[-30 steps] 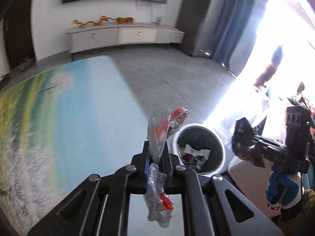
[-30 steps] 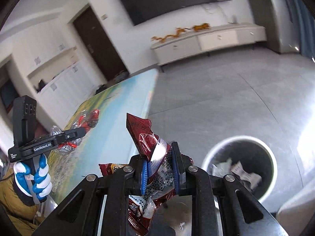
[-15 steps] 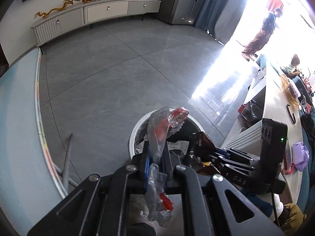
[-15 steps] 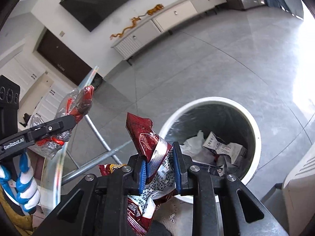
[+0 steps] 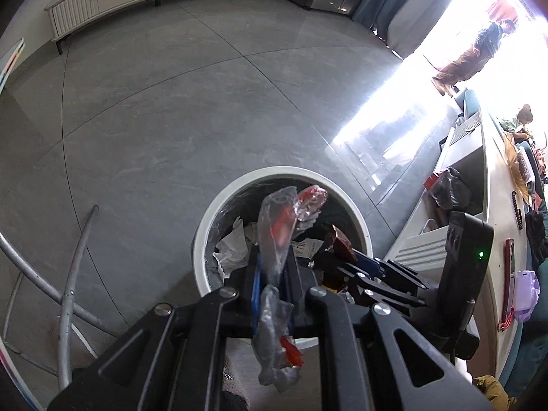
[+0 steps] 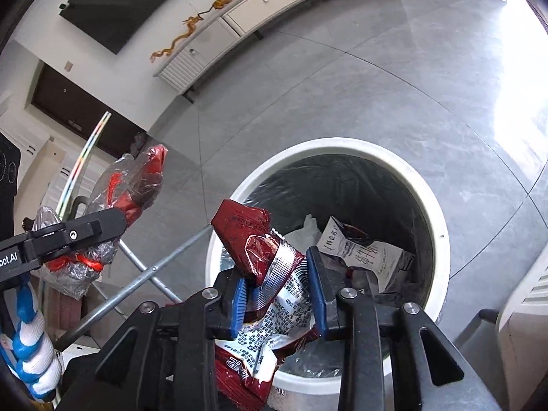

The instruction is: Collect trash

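A round white trash bin (image 5: 205, 239) with a black liner stands on the grey floor; it also shows in the right wrist view (image 6: 424, 191), holding paper and wrappers. My left gripper (image 5: 274, 274) is shut on a clear plastic wrapper with red print (image 5: 277, 233), over the bin's near rim. My right gripper (image 6: 279, 289) has its jaws parted, and a dark red and white snack bag (image 6: 270, 274) sits loosely between the blue pads (image 6: 316, 291), above the bin's near edge. The left gripper also shows in the right wrist view (image 6: 113, 221), and the right one in the left wrist view (image 5: 346, 260).
Grey metal table legs (image 5: 73, 274) stand left of the bin. A white counter (image 5: 489, 205) with clutter runs along the right. A low white TV cabinet (image 6: 239, 24) lines the far wall. Two people (image 5: 476, 54) are by the bright window.
Both grippers have swung from the table to over the bin and come closer to it. The right gripper's jaws have widened around the snack bag.
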The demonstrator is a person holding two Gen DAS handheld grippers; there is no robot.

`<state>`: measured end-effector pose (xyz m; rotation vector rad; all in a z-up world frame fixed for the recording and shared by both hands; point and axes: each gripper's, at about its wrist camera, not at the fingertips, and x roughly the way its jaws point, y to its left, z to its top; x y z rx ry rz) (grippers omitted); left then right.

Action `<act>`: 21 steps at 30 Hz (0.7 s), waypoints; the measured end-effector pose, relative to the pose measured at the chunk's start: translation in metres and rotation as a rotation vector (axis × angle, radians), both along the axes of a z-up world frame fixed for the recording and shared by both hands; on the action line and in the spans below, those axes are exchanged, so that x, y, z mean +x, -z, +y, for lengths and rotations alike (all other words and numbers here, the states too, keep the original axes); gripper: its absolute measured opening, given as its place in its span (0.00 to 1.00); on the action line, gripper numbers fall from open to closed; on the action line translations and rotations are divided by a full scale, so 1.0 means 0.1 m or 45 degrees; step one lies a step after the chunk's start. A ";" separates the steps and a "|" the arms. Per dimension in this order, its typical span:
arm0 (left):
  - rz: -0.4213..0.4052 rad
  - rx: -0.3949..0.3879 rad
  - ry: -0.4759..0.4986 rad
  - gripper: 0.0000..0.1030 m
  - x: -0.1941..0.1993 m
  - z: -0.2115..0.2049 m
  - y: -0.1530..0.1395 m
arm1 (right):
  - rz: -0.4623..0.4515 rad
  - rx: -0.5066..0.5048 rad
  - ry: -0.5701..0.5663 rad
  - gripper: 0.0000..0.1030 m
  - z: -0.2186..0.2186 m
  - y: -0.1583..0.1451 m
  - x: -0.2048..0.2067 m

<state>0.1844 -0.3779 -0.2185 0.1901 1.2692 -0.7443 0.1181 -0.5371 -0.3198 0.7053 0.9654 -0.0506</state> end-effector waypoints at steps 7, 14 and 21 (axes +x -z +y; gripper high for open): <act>0.041 -0.051 -0.010 0.43 0.06 -0.03 0.02 | 0.032 -0.040 0.036 0.52 -0.07 0.07 0.00; 0.034 -0.114 -0.015 0.43 0.01 0.02 -0.08 | 0.026 -0.057 0.074 0.52 -0.13 0.02 -0.08; -0.128 -0.176 -0.029 0.43 -0.17 0.25 -0.50 | -0.017 -0.128 0.108 0.55 -0.12 -0.27 -0.18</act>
